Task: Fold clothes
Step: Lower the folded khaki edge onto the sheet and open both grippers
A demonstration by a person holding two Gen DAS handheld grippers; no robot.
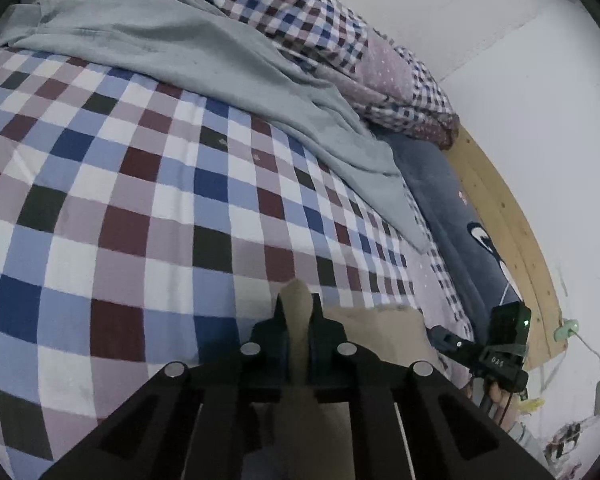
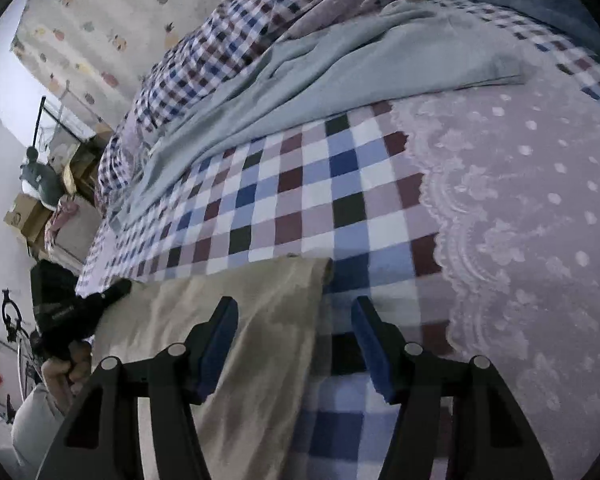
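Note:
A beige garment (image 1: 376,332) lies flat on the checked bed sheet (image 1: 140,200), near its front edge. My left gripper (image 1: 298,306) is shut on a fold of the garment's edge, and the cloth stands up between the fingers. In the right wrist view the same beige garment (image 2: 252,320) spreads under my right gripper (image 2: 296,308), which hangs open just above its right edge with nothing pinched. The left gripper (image 2: 116,290) shows there at the garment's far left corner. A grey garment (image 1: 172,48) lies loosely spread further back on the bed (image 2: 340,68).
A bunched checked quilt (image 1: 300,12) lies along the wall behind the grey garment. A dark blue pillow (image 1: 452,208) rests against the wooden headboard (image 1: 512,216). A pink lace-trimmed cover (image 2: 532,200) fills the right. Cardboard boxes (image 2: 24,212) stand beyond the bed. A hand (image 2: 64,372) holds the left gripper.

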